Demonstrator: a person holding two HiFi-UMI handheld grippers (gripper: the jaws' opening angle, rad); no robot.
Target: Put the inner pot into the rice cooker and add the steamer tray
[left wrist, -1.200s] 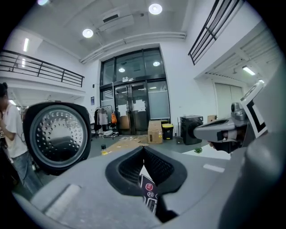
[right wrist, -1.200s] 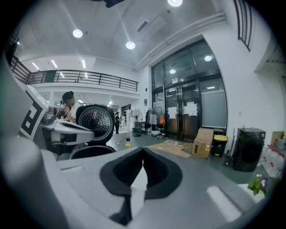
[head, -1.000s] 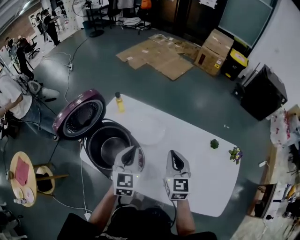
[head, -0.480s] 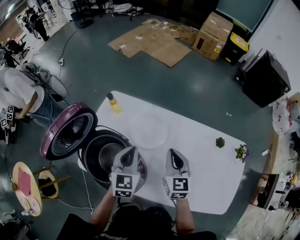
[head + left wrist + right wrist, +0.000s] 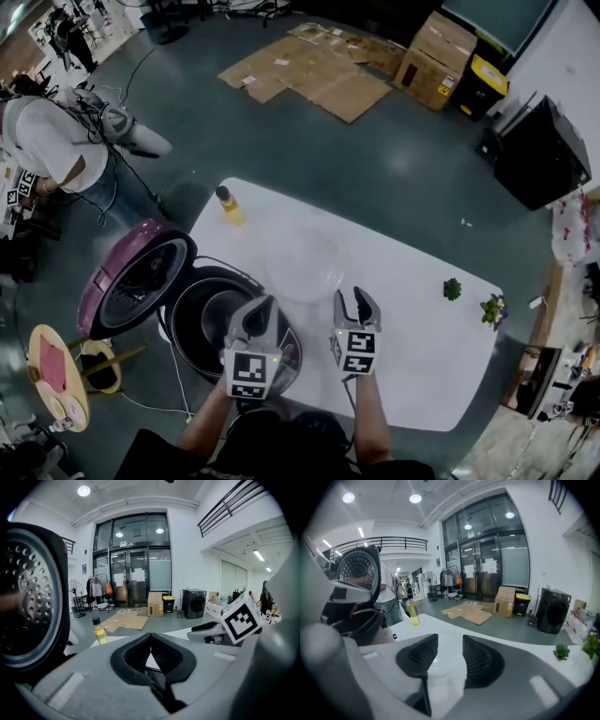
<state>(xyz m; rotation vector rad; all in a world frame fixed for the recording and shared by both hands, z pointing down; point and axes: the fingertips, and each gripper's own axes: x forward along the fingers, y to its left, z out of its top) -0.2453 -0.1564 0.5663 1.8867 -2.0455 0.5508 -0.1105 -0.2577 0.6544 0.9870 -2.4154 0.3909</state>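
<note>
Okay, nearest first. The left gripper (image 5: 260,309) hangs over the near rim of the rice cooker (image 5: 187,305). Its jaws are pressed together with nothing between them. The right gripper (image 5: 354,302) is beside it over the white table (image 5: 412,319). Its jaws are opening and nothing is between the pads, only bare tabletop showing through the gap.

The inner pot (image 5: 217,314) looks already seated in the cooker, with a shiny metal bowl showing inside the dark ring. The purple lid (image 5: 131,281) is swung open to the left. So the first half of the task reads as done.

The steamer tray (image 5: 305,264) is a pale translucent disc lying flat on the table, just beyond both grippers and right of the cooker. Neither gripper touches it. What's left is to grab the tray, carry it over and set it in on top of the pot. The right gripper points toward it and is likely going for it.

Further back are a yellow bottle (image 5: 228,206) at the far table edge and a small plant (image 5: 453,289) at the right. Beyond that, flattened cardboard (image 5: 309,66) lies on the floor, and a person (image 5: 56,141) stands at far left.
</note>
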